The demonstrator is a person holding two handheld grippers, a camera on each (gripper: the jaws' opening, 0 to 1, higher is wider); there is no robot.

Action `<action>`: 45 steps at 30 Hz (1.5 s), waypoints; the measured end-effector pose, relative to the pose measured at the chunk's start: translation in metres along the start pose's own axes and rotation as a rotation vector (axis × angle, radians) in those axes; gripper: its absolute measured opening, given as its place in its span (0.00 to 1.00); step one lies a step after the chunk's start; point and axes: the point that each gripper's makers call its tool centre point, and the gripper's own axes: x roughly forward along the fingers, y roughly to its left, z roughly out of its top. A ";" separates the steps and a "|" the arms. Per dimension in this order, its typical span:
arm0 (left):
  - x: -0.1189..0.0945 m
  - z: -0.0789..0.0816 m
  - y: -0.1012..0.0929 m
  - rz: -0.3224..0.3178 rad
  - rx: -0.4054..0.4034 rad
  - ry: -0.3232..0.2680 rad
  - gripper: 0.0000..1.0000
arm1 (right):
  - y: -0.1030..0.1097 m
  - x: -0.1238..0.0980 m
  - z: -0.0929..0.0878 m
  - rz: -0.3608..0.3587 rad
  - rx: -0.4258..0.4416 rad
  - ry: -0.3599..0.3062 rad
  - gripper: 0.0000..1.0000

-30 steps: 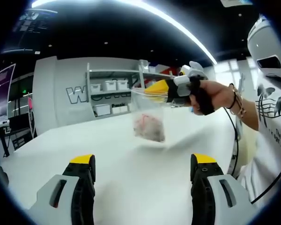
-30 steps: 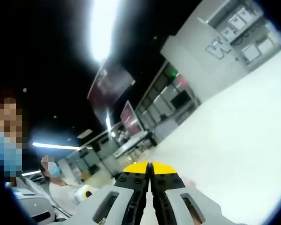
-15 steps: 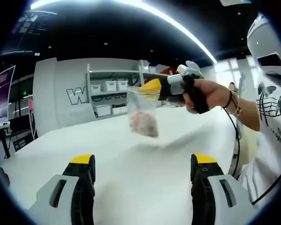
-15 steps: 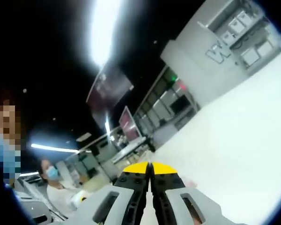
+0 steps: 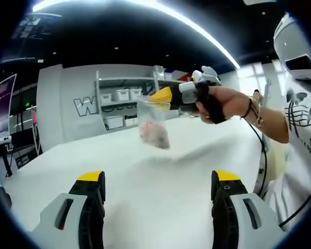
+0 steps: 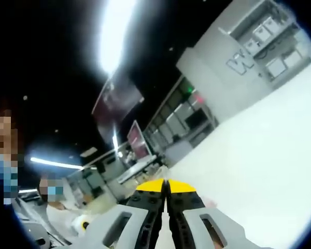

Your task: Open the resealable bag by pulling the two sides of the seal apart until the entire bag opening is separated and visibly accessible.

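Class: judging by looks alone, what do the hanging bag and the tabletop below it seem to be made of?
Bag: thin clear plastic film, probably; shelves behind show through it, and pinkish contents sit inside. The right gripper pinches its top edge. Tabletop: smooth white, matte; laminate or painted board, unclear which.

In the left gripper view, the white table (image 5: 160, 192) lies bare ahead of the left gripper (image 5: 158, 181), whose jaws stand wide apart with open air between them. Above the table, well ahead, the resealable bag (image 5: 153, 127) hangs in mid-air from the right gripper (image 5: 163, 96), with the person's hand (image 5: 223, 104) and forearm reaching in from the right; that side is crowded, and the torso stands close at the right edge. The left side and the room under the bag are free. Far behind, a shelving unit (image 5: 122, 106) stands against the wall. In the right gripper view, the table surface (image 6: 264, 155) stretches clear to the right of the closed jaws.
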 end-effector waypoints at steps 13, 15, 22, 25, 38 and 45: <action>0.000 0.000 0.001 0.005 0.007 -0.002 0.84 | -0.015 0.010 0.010 -0.033 -0.045 0.028 0.00; 0.000 0.000 0.001 0.005 0.008 -0.001 0.84 | -0.017 0.011 0.011 -0.037 -0.048 0.030 0.00; 0.000 0.000 0.001 0.006 0.014 -0.003 0.84 | -0.024 0.014 0.012 -0.052 -0.050 0.038 0.00; 0.001 0.000 0.001 0.006 0.016 -0.002 0.84 | -0.027 0.016 0.015 -0.059 -0.055 0.040 0.00; 0.000 0.002 0.001 0.005 0.016 -0.008 0.84 | -0.045 0.023 0.022 -0.099 -0.073 0.052 0.00; 0.001 0.002 0.001 0.004 0.019 -0.008 0.84 | -0.052 0.027 0.028 -0.113 -0.084 0.056 0.00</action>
